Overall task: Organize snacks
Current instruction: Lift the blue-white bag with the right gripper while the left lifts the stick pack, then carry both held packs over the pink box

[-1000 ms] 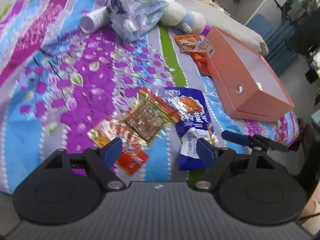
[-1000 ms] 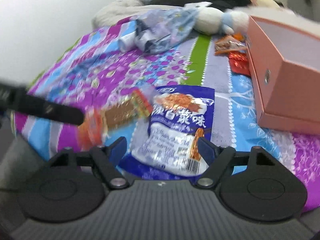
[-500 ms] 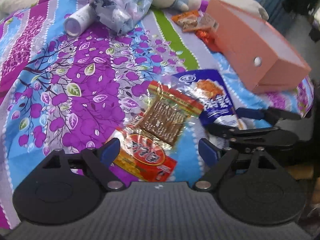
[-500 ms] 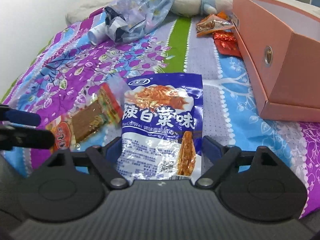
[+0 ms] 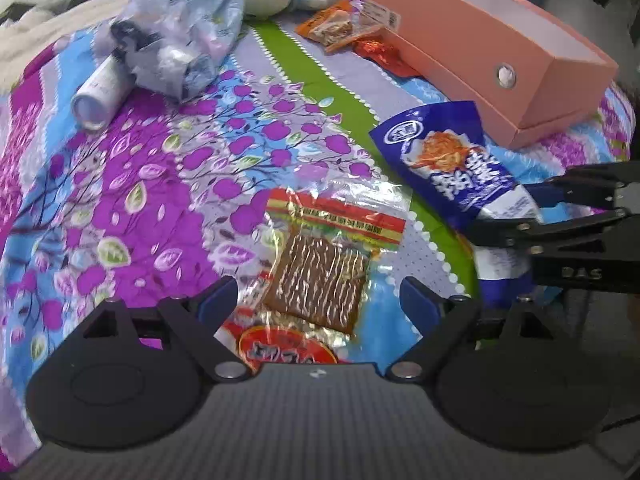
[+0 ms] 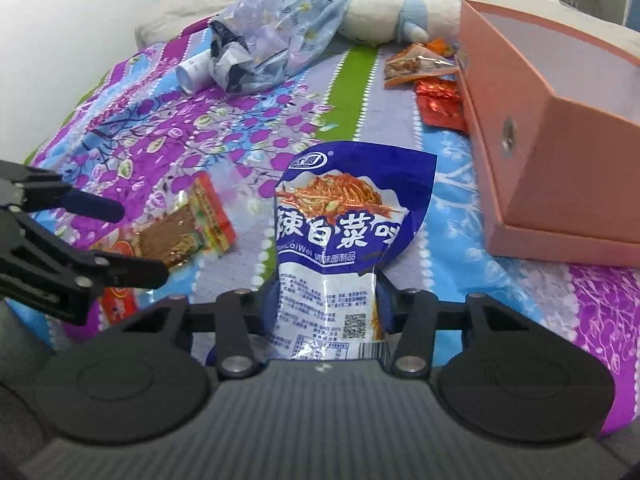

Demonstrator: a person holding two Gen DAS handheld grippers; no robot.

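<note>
Right tongs point(image 6: 326, 300) having just been closing, now pinching the lower end of the blue snack bag point(image 6: 344, 216), lying on the bed point(image 6: 168, 136) at seven o'clock from the pink box point(image 6: 560, 148). Left tongs point(image 5: 320, 300) having just been opening, hanging spread over the clear-wrapped brown snack point(image 5: 320, 276), nothing clamped.

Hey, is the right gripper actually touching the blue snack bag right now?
Touching. In the right wrist view the right gripper has just closed its jaws, and both fingers press the blue snack bag's lower end.
</note>
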